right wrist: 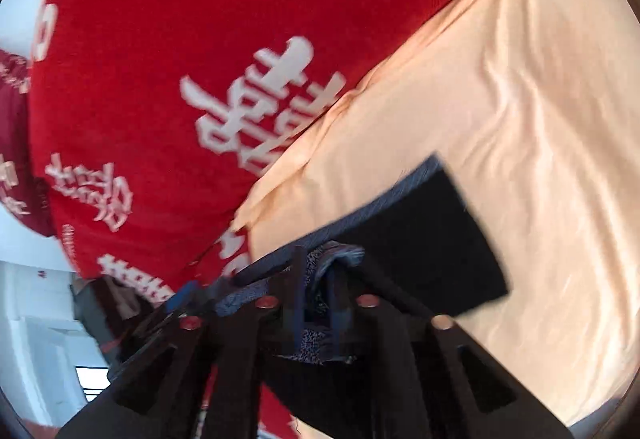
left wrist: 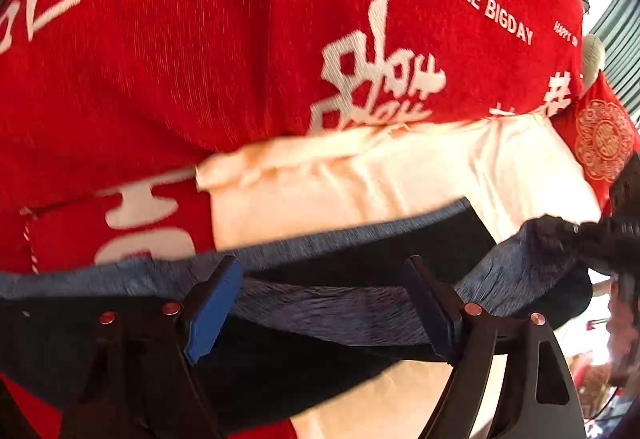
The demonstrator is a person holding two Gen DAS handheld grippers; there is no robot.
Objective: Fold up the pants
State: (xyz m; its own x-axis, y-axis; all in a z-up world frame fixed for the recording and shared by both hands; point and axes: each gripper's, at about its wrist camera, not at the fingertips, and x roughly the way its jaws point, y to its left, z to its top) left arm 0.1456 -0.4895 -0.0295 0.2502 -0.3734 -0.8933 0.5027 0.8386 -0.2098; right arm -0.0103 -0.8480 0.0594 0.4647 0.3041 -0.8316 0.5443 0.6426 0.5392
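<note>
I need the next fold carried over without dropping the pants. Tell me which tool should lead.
Probably the right tool: its fingers are pinched shut on bunched blue fabric of the pants. The left tool stands open, the fabric only draped between its fingers, so it must close first.

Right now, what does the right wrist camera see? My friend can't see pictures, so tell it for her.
The right gripper is pinched shut on a bunched edge of dark blue pants, which spread over a peach sheet. A red blanket with white lettering lies beside the sheet.
</note>
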